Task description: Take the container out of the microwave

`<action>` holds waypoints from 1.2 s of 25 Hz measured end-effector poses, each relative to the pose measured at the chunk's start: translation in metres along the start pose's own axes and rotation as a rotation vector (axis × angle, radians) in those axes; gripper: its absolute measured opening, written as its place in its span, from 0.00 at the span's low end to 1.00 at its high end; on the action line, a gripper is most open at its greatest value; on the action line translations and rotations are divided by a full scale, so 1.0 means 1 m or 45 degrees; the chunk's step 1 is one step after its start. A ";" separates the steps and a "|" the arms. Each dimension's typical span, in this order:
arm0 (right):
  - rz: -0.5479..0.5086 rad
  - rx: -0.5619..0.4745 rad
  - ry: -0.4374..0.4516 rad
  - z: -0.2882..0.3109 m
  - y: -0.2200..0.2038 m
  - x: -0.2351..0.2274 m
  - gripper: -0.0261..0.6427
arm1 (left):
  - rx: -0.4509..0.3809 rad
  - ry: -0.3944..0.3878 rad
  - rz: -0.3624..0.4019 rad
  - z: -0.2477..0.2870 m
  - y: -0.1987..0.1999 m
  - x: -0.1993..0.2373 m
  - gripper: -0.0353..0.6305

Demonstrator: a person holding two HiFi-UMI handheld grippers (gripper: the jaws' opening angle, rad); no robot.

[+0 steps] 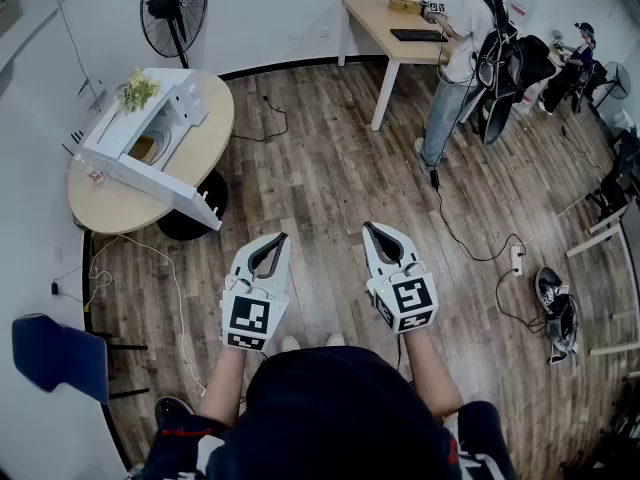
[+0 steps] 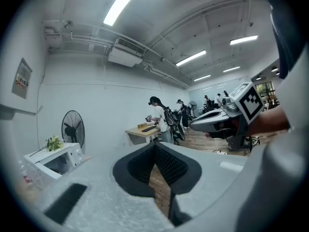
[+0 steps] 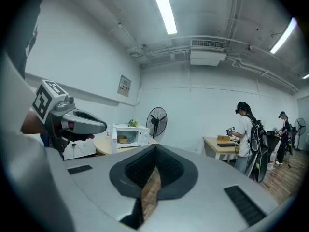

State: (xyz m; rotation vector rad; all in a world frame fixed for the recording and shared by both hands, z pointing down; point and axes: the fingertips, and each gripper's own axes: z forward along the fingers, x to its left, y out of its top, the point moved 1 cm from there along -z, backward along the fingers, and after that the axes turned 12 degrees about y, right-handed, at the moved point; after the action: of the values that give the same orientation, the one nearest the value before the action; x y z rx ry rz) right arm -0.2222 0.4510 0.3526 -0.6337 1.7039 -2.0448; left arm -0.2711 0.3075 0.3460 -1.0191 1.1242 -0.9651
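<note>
The white microwave (image 1: pixel 150 133) stands on a round wooden table (image 1: pixel 210 128) at the upper left, its door (image 1: pixel 165 190) swung open. Inside it sits a brown container (image 1: pixel 143 148), also seen small in the right gripper view as the container (image 3: pixel 123 139) within the microwave (image 3: pixel 129 133). My left gripper (image 1: pixel 283 236) and right gripper (image 1: pixel 368 226) are side by side over the wood floor, well short of the table. Both are shut and hold nothing. The left gripper view shows its tips (image 2: pixel 155 145) meeting, with the microwave (image 2: pixel 53 159) far off to the left.
A standing fan (image 1: pixel 175 8) is behind the round table. A person (image 1: pixel 462 58) stands at a wooden desk (image 1: pixel 395 28) at the back right. Cables (image 1: pixel 470 248) trail across the floor. A blue chair (image 1: pixel 55 356) is at the near left. A small plant (image 1: pixel 138 90) tops the microwave.
</note>
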 end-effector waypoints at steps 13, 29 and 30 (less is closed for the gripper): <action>0.032 -0.009 0.013 -0.003 -0.008 -0.008 0.05 | 0.032 0.000 -0.020 0.011 -0.003 -0.008 0.07; 0.103 0.009 0.178 -0.009 -0.045 -0.027 0.05 | 0.116 0.090 -0.039 0.014 -0.020 -0.049 0.07; 0.105 0.012 0.193 -0.003 -0.046 -0.027 0.05 | 0.121 0.101 -0.041 0.015 -0.022 -0.046 0.07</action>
State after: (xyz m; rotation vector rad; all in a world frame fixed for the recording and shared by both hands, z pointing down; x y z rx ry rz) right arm -0.2030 0.4770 0.3955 -0.4071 1.7711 -2.0875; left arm -0.2655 0.3477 0.3800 -0.9315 1.1191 -1.0825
